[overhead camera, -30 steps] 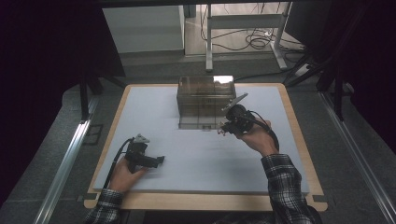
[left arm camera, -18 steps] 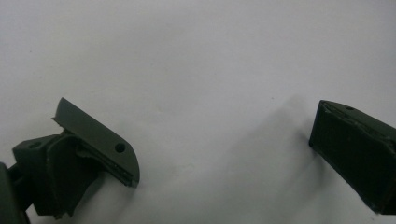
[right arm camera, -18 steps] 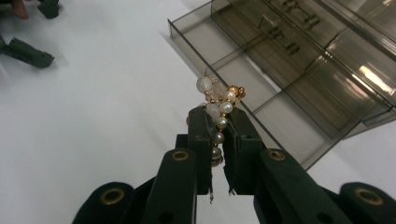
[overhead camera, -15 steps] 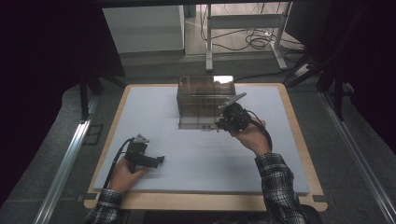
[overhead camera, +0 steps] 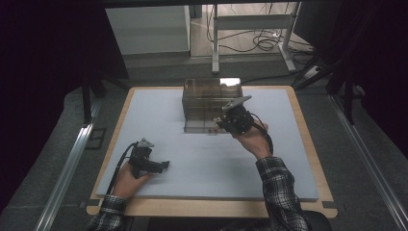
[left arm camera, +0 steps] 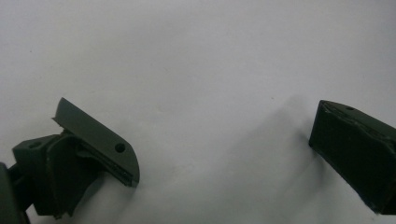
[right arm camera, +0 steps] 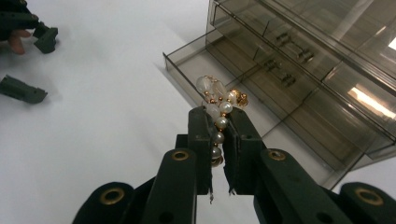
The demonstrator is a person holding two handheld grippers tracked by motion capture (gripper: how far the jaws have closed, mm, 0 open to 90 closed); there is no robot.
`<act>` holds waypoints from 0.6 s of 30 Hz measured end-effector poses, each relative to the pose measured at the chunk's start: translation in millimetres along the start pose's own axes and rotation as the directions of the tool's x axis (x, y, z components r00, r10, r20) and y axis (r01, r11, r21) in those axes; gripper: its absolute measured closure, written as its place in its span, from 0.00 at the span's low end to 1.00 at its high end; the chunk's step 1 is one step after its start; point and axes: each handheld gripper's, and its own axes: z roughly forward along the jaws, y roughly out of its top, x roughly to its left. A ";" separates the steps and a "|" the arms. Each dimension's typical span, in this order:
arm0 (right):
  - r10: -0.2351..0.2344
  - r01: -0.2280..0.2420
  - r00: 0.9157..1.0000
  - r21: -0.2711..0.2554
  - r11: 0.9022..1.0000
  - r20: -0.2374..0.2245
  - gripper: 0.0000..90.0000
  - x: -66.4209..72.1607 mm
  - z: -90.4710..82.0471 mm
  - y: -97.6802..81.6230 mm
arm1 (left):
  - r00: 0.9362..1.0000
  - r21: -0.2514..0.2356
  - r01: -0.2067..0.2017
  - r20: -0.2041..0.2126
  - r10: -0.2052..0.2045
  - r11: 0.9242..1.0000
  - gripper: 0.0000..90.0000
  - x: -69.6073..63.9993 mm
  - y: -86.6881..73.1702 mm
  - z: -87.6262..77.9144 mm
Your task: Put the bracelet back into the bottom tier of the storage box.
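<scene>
Your right gripper (right arm camera: pixel 217 122) is clenched on the pearl bracelet (right arm camera: pixel 218 103), held just above the open bottom drawer (right arm camera: pixel 187 63) of the clear drawer box (overhead camera: pixel 210 96). Next: lower over drawer, let go w/o snagging. Left gripper (left arm camera: pixel 219 149) rests released on the table (overhead camera: pixel 159 110).

In my right gripper (right arm camera: pixel 217 123), the jaws hid part of the pearl bracelet (right arm camera: pixel 218 100). The clear drawer box (right arm camera: pixel 303 60) ran off the picture's right edge. From above, the bracelet was too small to make out.
</scene>
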 end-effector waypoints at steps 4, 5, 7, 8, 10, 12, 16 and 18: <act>0.005 -0.005 1.000 -0.018 1.000 0.007 0.89 0.1 5.0 1.8 | 1.000 0.001 -0.001 0.000 0.001 1.000 0.00 0.1 0.0 0.0; 0.007 -0.006 1.000 -0.022 1.000 0.009 0.89 0.2 6.3 2.2 | 1.000 0.001 -0.001 0.000 0.001 1.000 0.00 0.1 0.0 0.0; 0.007 -0.007 1.000 -0.035 0.999 0.010 0.89 0.1 9.2 2.7 | 1.000 0.001 -0.001 0.000 0.001 1.000 0.00 0.1 0.0 0.0; 0.007 -0.006 1.000 -0.039 0.999 0.013 0.89 0.0 10.5 2.9 | 1.000 0.001 -0.001 0.000 0.001 1.000 0.00 0.1 0.0 0.0; 0.014 -0.013 1.000 -0.052 0.999 0.016 0.89 -0.2 15.1 3.2 | 1.000 0.001 -0.001 0.000 0.001 1.000 0.00 0.0 0.0 0.0; 0.014 -0.013 1.000 -0.057 0.998 0.020 0.89 -0.5 16.5 3.1 | 1.000 0.001 -0.001 0.000 0.001 1.000 0.00 0.0 0.0 0.0; 0.020 -0.018 1.000 -0.073 0.997 0.022 0.89 -1.9 22.4 3.5 | 1.000 0.001 -0.001 0.000 0.001 1.000 0.00 0.0 0.0 0.0; 0.021 -0.019 0.999 -0.078 0.997 0.026 0.89 -2.0 25.4 4.2 | 1.000 0.001 -0.001 0.000 0.001 1.000 0.00 0.0 0.0 0.0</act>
